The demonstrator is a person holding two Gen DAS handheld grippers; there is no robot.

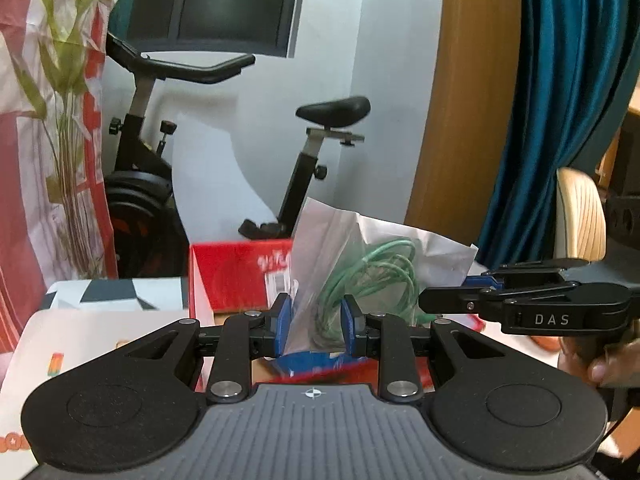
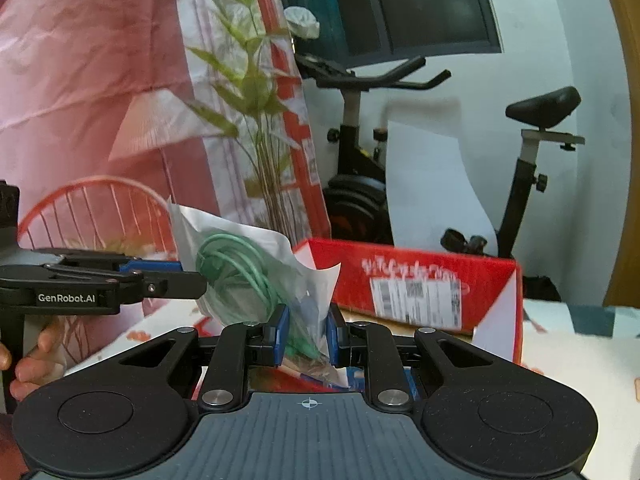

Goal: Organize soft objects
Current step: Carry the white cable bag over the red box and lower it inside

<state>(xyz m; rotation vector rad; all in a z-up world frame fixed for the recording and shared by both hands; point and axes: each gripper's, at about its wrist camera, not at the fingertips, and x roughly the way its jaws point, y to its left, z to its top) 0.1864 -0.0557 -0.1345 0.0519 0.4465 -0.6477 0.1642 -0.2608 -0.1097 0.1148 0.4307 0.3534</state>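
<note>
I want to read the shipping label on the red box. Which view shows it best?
The right wrist view: the label on the red box faces the camera unobstructed, though blurred. In the left wrist view the clear bag covers most of it.

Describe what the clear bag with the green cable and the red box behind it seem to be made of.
Clear bag: thin glossy plastic film, seemingly; translucent, creased. Coiled green cable inside: smooth rubbery sheath, probably. Red open box: likely printed cardboard; flat folded walls, pasted white label.

A clear, crinkled plastic bag [image 1: 320, 248] holding a smooth green cable [image 1: 372, 276]. Matt black plastic gripper arms with blue, perhaps rubbery, pads [image 1: 285, 322]. A glossy red cardboard box [image 2: 420, 280] behind.
</note>
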